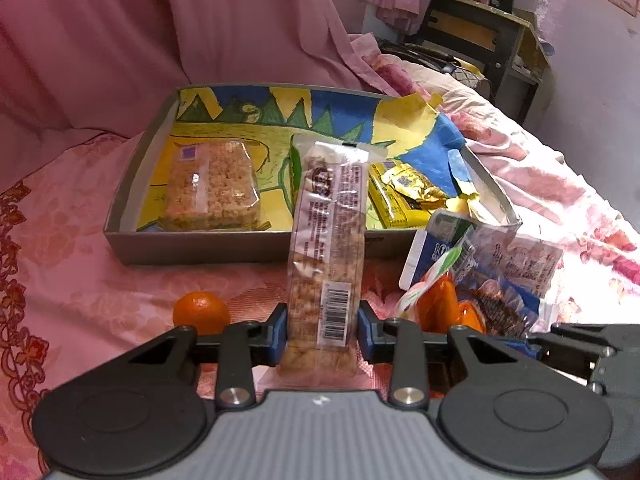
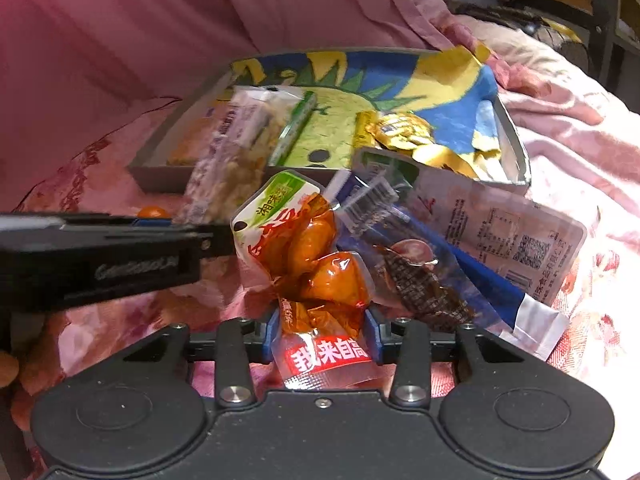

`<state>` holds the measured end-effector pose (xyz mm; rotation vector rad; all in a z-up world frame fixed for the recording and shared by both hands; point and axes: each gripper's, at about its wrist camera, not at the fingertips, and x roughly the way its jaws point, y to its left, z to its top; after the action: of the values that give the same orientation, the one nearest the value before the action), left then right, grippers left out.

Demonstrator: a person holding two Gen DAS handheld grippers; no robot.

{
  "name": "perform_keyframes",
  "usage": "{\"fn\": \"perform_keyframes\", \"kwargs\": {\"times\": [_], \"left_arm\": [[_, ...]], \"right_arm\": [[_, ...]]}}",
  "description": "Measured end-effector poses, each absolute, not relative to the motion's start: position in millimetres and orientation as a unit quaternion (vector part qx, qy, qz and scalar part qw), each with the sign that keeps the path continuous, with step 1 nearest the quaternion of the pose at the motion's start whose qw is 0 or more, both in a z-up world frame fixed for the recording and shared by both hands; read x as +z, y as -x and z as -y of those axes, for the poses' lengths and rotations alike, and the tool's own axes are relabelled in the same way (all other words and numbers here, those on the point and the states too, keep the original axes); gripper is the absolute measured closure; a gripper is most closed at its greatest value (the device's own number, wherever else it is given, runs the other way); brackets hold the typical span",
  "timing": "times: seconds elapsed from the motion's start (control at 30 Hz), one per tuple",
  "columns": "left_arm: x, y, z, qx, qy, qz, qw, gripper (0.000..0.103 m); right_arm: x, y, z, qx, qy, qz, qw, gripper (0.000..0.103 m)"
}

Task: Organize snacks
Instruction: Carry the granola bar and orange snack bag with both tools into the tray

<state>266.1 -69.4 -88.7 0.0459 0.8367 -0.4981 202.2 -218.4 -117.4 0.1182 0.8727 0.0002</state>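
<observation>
My left gripper (image 1: 322,332) is shut on the lower end of a long clear-wrapped rice-crisp bar (image 1: 328,232), which stands tilted up in front of the grey box (image 1: 240,244). Inside the box, on its painted lining, lie a wrapped puffed-rice block (image 1: 212,188) and gold and yellow packets (image 1: 404,196). My right gripper (image 2: 322,336) is shut on an orange snack packet (image 2: 316,256) with a green top corner, raised off the bed. Beside it lie a dark snack packet (image 2: 424,284) and a printed white packet (image 2: 500,232). The left gripper's black side shows in the right wrist view, at that view's left.
A tangerine (image 1: 201,312) rests on the pink floral bedspread (image 1: 80,272), left of my left gripper. Pink cloth (image 1: 160,40) hangs behind the box. A dark cabinet (image 1: 480,36) stands at the back right. More loose packets (image 1: 520,264) lie right of the box.
</observation>
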Motion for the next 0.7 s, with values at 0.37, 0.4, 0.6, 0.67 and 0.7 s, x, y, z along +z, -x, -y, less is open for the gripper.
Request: {"fn": "perform_keyframes", "kwargs": {"times": [0.37,0.4,0.6,0.67,0.7], "left_arm": [[-65.0,-258.4,62.3,-0.225,-0.016,-0.359,0.906,0.066],[-62.5,-259.5,61.2,-0.223,-0.015,-0.351,0.909,0.066],[-48.9,-283.3,64.1,-0.214,-0.005,-0.305,0.928,0.066],[-47.8,-294.8,68.5,-0.211,0.008,-0.3,0.93,0.066],[-48.2,-299.6,70.7,-0.215,0.016,-0.301,0.929,0.066]], "right_arm": [[-93.5,-185.6,209.9,-0.008,0.006,-0.373,0.928,0.06],[-90.5,-185.5,211.5,-0.01,0.006,-0.367,0.93,0.06],[-72.6,-197.7,232.1,-0.047,-0.006,-0.317,0.947,0.06],[-67.4,-204.6,244.3,-0.064,-0.017,-0.303,0.951,0.06],[-65.6,-206.8,250.8,-0.07,-0.022,-0.298,0.952,0.06]]}}
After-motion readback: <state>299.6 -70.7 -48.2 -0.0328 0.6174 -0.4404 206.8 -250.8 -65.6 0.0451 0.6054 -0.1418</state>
